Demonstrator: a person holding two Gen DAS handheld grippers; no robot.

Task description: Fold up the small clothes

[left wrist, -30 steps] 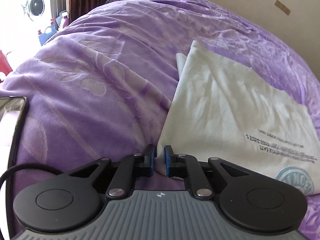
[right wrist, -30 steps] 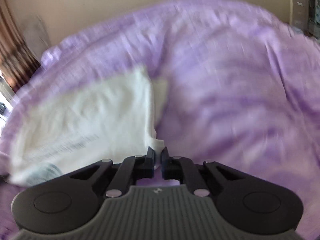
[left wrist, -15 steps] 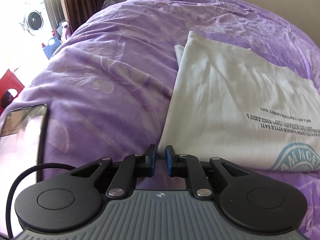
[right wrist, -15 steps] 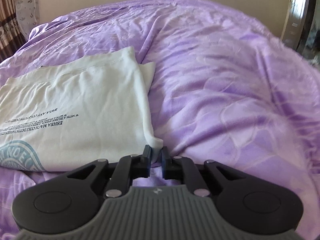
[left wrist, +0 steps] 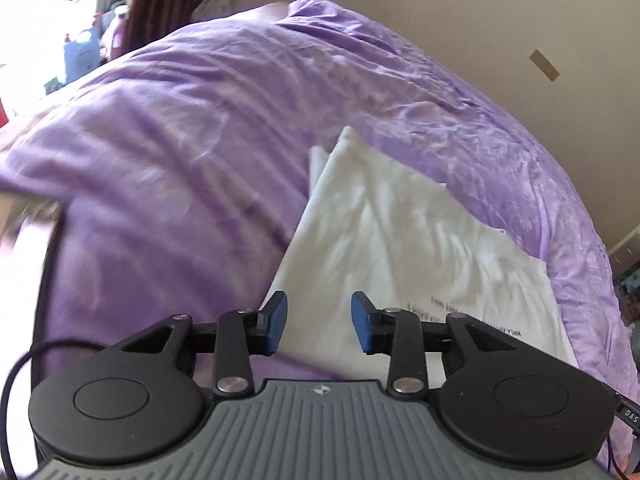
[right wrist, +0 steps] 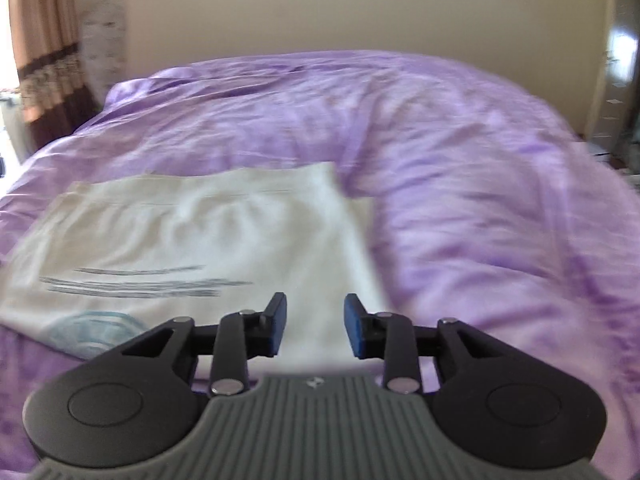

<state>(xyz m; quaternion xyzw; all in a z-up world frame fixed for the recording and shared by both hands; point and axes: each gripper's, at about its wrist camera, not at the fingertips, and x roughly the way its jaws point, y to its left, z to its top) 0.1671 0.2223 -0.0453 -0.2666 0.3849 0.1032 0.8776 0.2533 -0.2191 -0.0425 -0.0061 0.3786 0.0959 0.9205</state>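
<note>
Left gripper point(left wrist: 319, 322) and right gripper point(right wrist: 315, 325), jaws opening and empty, hang over the shirt's point(left wrist: 404, 248) near corners; its long axis spans between them.

Folded shirt point(left wrist: 404, 248) lies flat on the bed cover point(left wrist: 168, 152). In the left wrist view it sits right of centre, cover spreading to its left and behind it up to the wall point(left wrist: 500, 12). In the right wrist view the shirt point(right wrist: 200, 232) sits left of centre, cover point(right wrist: 480, 184) to its right (curtain point(right wrist: 44, 48) stands far left, behind the bed).
</note>
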